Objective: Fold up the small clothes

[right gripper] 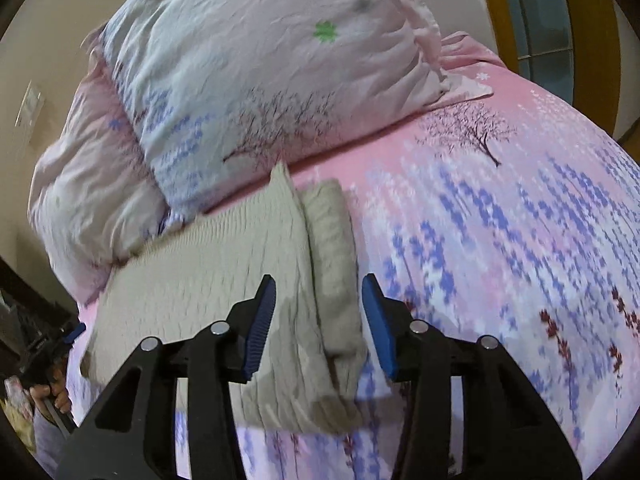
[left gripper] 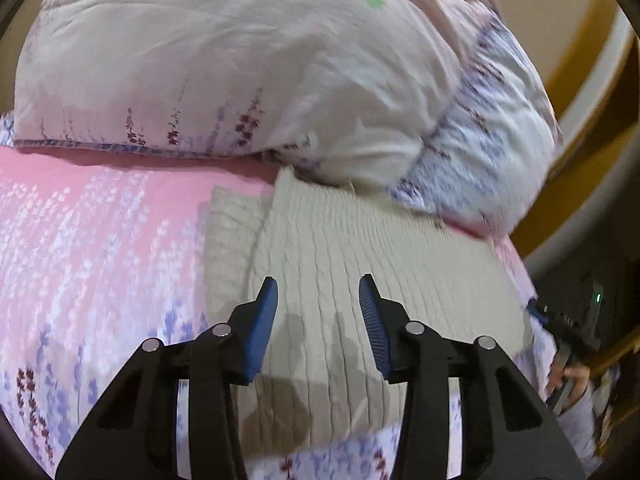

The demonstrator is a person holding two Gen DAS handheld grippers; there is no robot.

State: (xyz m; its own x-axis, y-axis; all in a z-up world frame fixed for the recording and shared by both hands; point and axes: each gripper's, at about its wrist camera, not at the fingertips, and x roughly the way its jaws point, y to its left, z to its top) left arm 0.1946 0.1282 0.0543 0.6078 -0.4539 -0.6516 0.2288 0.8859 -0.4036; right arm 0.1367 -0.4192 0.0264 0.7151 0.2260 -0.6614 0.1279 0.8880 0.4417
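Note:
A beige cable-knit garment (left gripper: 360, 248) lies folded on the pink floral bedspread (left gripper: 100, 240). In the left wrist view my left gripper (left gripper: 318, 292) is open and empty, hovering just above the garment's near part. In the right wrist view the garment (right gripper: 224, 256) shows a folded-over strip along its right edge. My right gripper (right gripper: 318, 292) is open and empty, its jaws standing either side of that strip, a little above it. The other gripper and the hand holding it show at the edge of each view (left gripper: 568, 332) (right gripper: 48, 364).
A large floral pillow (left gripper: 240, 60) lies just behind the garment, touching its far edge; it also shows in the right wrist view (right gripper: 260, 72). A second pillow (right gripper: 88, 184) sits at its left. A wooden door frame (right gripper: 588, 32) stands at the far right.

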